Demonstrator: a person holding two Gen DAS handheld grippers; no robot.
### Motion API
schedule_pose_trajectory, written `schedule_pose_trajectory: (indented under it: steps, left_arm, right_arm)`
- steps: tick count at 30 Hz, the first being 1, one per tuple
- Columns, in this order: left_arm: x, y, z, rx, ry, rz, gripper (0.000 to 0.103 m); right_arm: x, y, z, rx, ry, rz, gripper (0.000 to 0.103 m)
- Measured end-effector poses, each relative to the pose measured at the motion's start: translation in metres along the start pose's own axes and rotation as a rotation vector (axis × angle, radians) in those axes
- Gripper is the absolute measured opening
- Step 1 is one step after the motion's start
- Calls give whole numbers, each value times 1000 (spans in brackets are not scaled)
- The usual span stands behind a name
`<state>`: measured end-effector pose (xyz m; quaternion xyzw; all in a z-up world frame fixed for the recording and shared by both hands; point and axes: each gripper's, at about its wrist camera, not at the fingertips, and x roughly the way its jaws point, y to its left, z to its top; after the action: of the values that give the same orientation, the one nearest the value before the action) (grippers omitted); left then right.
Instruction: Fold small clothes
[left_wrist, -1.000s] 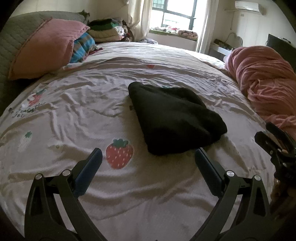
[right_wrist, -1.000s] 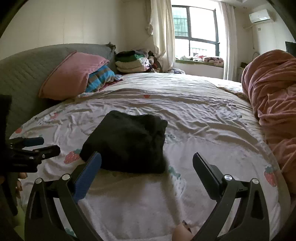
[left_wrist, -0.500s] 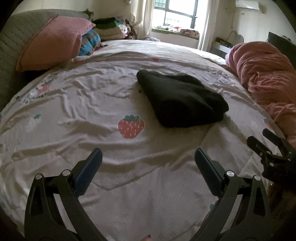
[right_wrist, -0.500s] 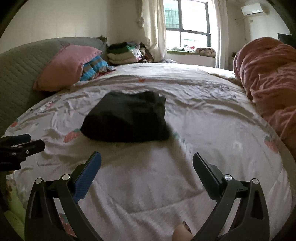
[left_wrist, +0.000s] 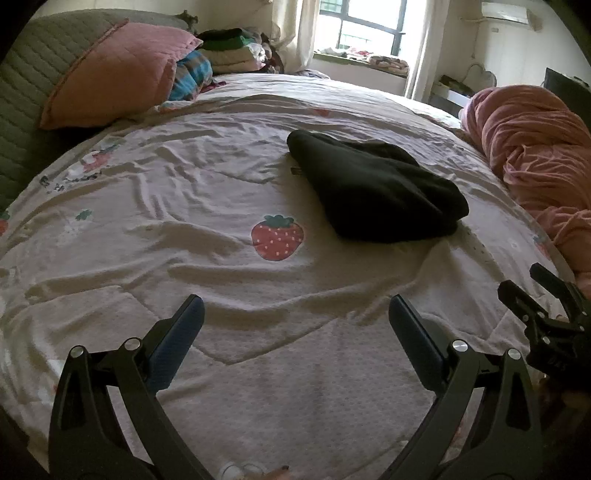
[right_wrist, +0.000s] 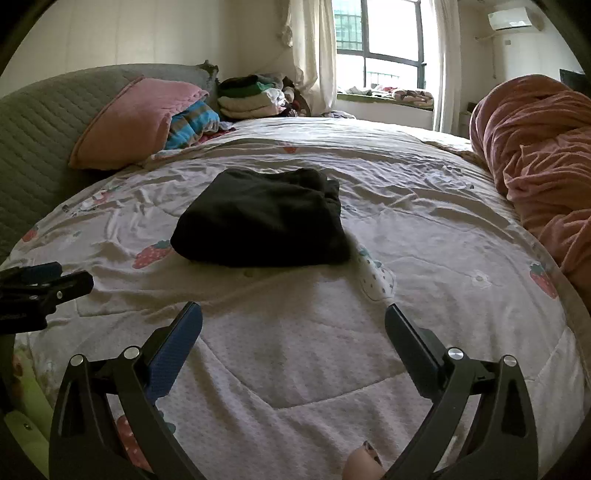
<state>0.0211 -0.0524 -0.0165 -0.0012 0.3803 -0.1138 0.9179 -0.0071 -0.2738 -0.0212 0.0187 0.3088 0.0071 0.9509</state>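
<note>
A black garment (left_wrist: 373, 188), folded into a compact bundle, lies on the strawberry-print bedsheet (left_wrist: 184, 229); it also shows in the right wrist view (right_wrist: 262, 218). My left gripper (left_wrist: 295, 325) is open and empty, held back from the garment near the bed's front edge. My right gripper (right_wrist: 293, 328) is open and empty, also short of the garment. The right gripper appears at the right edge of the left wrist view (left_wrist: 546, 314); the left gripper appears at the left edge of the right wrist view (right_wrist: 40, 284).
A pink pillow (left_wrist: 110, 74) and striped cloth (left_wrist: 192, 77) lie at the back left against the grey headboard (right_wrist: 44, 110). Stacked folded clothes (right_wrist: 251, 96) sit at the back. A bunched pink blanket (left_wrist: 535, 147) fills the right side.
Both grippers have pulled back from the folded black garment toward the bed's front edge. The garment has stayed in place. Both grippers stayed open.
</note>
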Motion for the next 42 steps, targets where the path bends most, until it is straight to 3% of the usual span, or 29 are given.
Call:
schedule_pose_trajectory:
  steps: [42]
  left_arm:
    - [-6,8,2,-19,2,39,94]
  right_arm:
    - [-3,2,-3,-13,8,-7,99]
